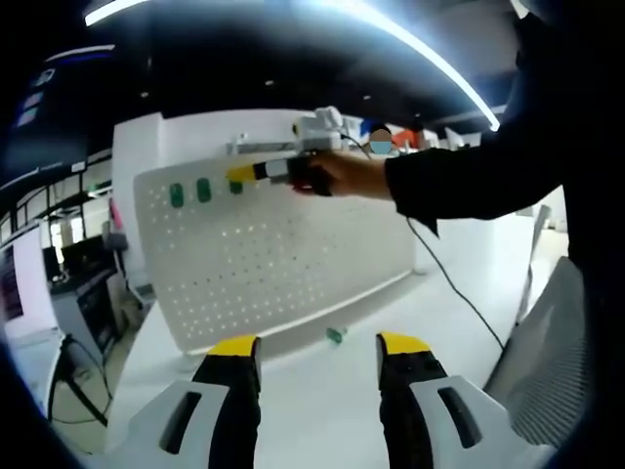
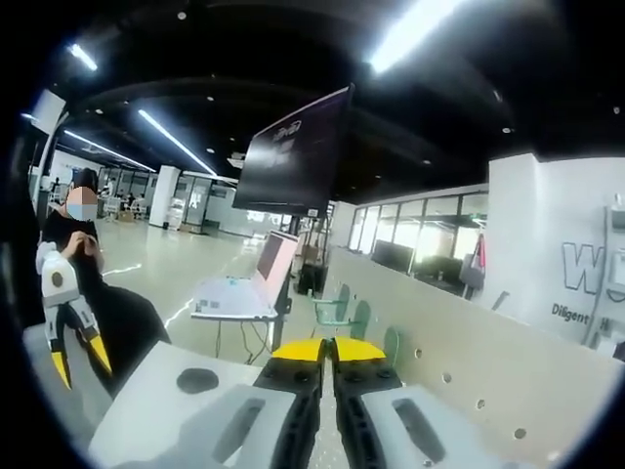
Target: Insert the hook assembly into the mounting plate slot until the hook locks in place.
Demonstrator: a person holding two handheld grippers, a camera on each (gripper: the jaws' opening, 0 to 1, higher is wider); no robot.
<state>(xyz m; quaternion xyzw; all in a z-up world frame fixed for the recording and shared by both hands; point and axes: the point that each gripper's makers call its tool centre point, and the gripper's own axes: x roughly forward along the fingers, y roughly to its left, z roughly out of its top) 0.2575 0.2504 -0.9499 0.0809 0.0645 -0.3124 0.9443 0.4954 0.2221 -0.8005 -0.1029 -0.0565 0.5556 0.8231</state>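
Left hand-held gripper: jaws apart, empty, above white desk. Right hand-held gripper: jaws together at white perforated mounting plate, near green hooks. Small green part on desk.

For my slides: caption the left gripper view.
Right tool reaches the upright pegboard beside two green hooks; left tool open.

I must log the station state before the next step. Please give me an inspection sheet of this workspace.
Surface: white table, mostly bare.
Job's things: white pegboard upright, green hooks on its top row; the right gripper is at that row.
Clutter: small green piece on the table by the pegboard's foot.
Grippers: left gripper jaws open, empty; right jaws shut, load cannot be told.
Cables: black cable hangs from the sleeve.
Surroundings: open office, monitor, ceiling lights.
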